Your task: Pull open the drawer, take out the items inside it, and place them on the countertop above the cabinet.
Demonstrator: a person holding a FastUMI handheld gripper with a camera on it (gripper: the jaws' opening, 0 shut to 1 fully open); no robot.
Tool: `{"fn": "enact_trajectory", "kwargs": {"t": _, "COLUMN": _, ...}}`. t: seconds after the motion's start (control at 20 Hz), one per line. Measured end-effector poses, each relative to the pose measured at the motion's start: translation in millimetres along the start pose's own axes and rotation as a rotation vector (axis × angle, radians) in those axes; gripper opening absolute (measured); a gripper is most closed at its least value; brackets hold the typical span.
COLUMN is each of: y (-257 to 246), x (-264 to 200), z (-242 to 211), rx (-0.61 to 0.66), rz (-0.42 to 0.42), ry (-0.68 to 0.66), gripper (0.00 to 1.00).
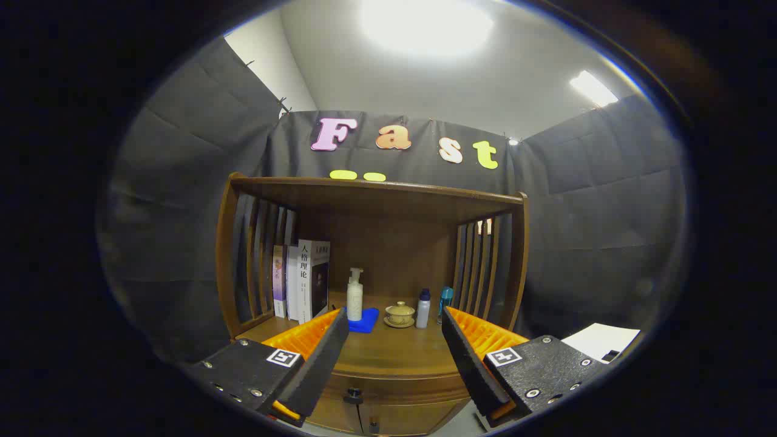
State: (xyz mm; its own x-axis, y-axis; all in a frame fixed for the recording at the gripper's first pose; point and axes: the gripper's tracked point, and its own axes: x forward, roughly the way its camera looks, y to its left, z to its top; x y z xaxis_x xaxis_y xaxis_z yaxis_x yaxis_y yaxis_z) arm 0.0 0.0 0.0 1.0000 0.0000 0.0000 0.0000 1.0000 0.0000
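Gripper (394, 358) jaws wide apart, gripping nothing — hovering before wooden cabinet. Drawer (388, 388) closed, its knob (353, 397) low between jaws. Counter (388, 349) beyond carries books (303, 279), pump bottle (354, 295) on blue cloth (365, 321), teacup (400, 313), two small bottles (424, 308).

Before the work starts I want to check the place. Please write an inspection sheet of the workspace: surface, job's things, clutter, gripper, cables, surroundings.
Surface: wooden countertop of the cabinet, under a shelf top with slatted sides.
Job's things: drawer below the countertop looks closed; its knob sits low between the fingers. Contents hidden.
Clutter: books upright at the left, pump bottle at a blue cloth, lidded teacup on a saucer, two small bottles to the right.
Gripper: gripper open, fingers wide apart, holding nothing, short of the cabinet.
Cables: a thin dark line hangs below the knob; cannot tell what it is.
Surroundings: dark cloth walls, ceiling lights, white sheet off to the right.
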Motion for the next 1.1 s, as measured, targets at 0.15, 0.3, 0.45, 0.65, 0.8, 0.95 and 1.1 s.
{"fn": "enact_trajectory", "kwargs": {"t": 0.15, "y": -5.6, "x": 1.8, "z": -3.3, "rx": -0.001, "rz": -0.009, "ry": 0.009, "gripper": 0.95}}
{"fn": "enact_trajectory", "kwargs": {"t": 0.3, "y": -11.4, "x": 3.3, "z": -5.0, "rx": 0.014, "rz": -0.018, "ry": 0.013, "gripper": 0.95}}
{"fn": "enact_trajectory", "kwargs": {"t": 0.45, "y": -24.1, "x": 4.3, "z": -7.6, "rx": 0.002, "rz": -0.063, "ry": 0.022, "gripper": 0.95}}
{"fn": "enact_trajectory", "kwargs": {"t": 0.65, "y": -21.6, "x": 3.5, "z": -7.0, "rx": -0.019, "rz": -0.064, "ry": 0.019, "gripper": 0.95}}
{"fn": "enact_trajectory", "kwargs": {"t": 0.8, "y": -18.5, "x": 5.2, "z": -13.3, "rx": -0.014, "rz": -0.050, "ry": 0.035, "gripper": 0.95}}
{"fn": "enact_trajectory", "kwargs": {"t": 0.95, "y": -20.0, "x": 7.0, "z": -14.9, "rx": -0.063, "rz": -0.040, "ry": 0.054, "gripper": 0.95}}
{"fn": "enact_trajectory", "kwargs": {"t": 1.1, "y": -37.6, "x": 3.4, "z": -1.3, "rx": -0.099, "rz": -0.091, "ry": 0.017, "gripper": 0.95}}
